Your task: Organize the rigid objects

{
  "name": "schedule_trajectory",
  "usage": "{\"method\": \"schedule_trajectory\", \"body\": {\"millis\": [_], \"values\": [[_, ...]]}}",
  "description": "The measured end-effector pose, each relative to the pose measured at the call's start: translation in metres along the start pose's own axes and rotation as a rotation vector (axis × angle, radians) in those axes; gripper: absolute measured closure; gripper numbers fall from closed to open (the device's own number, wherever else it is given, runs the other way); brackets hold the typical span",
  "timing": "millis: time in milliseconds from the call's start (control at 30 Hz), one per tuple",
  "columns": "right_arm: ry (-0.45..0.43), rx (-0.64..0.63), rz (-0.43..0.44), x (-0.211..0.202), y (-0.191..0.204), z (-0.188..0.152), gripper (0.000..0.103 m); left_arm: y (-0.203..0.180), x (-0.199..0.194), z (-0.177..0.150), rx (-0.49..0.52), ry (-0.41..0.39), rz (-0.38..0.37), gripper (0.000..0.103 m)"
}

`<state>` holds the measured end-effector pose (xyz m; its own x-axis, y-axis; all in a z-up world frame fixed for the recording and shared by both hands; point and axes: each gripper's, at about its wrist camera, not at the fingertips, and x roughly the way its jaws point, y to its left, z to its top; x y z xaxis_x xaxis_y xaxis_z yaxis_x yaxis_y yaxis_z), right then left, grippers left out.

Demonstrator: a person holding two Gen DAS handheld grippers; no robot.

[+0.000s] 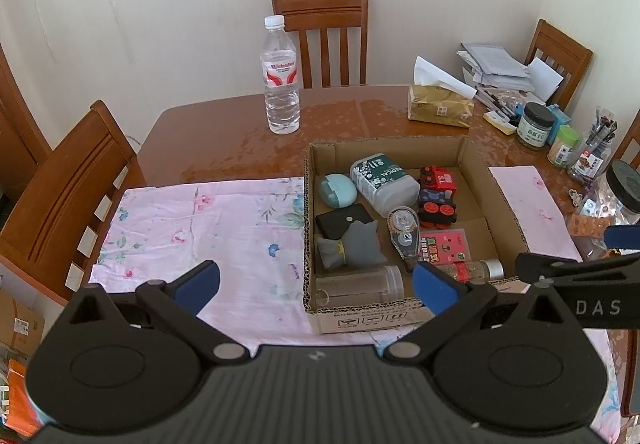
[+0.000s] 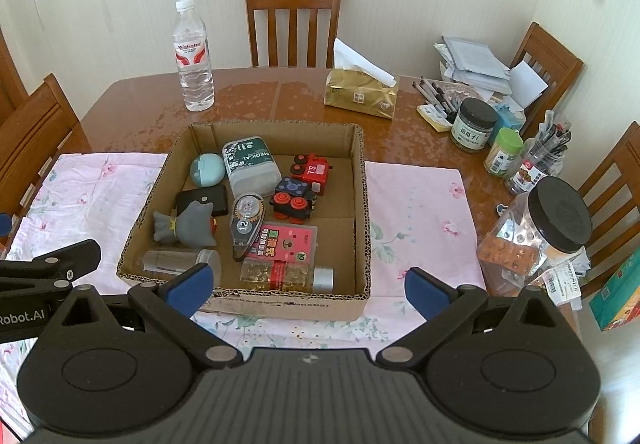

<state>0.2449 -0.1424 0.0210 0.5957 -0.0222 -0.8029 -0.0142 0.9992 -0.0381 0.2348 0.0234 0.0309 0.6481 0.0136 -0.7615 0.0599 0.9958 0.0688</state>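
Note:
A shallow cardboard box [image 1: 504, 200] [image 2: 362, 204] sits on a pink floral cloth [image 1: 208, 228] [image 2: 416, 204] on the wooden table. It holds several rigid items: a green-topped container [image 2: 250, 164], a red toy train [image 2: 304, 184], a teal case [image 2: 207, 169], a black case [image 2: 202, 198], a grey figure [image 2: 188, 226], a correction tape [image 2: 246, 220], a pink pack [image 2: 286, 242], a clear tube [image 2: 180, 262] and a small bottle [image 2: 286, 274]. My left gripper [image 1: 316, 286] is open and empty, in front of the box. My right gripper [image 2: 308, 286] is open and empty at the box's near wall.
A water bottle [image 1: 280, 84] [image 2: 193, 60] stands behind the box. A tissue pack [image 2: 360, 90], papers, jars [image 2: 474, 124] and pen holders crowd the right side. A large black-lidded jar [image 2: 552, 224] stands near right. Chairs surround the table.

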Motion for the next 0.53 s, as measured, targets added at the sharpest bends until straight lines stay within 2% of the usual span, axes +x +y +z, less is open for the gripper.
{"method": "schedule_trajectory", "body": {"millis": [533], "values": [[-0.010, 0.003, -0.013, -0.0045, -0.0013, -0.0011, 0.000, -0.0003, -0.0026, -0.0001, 0.001, -0.005, -0.007, 0.001]]}}
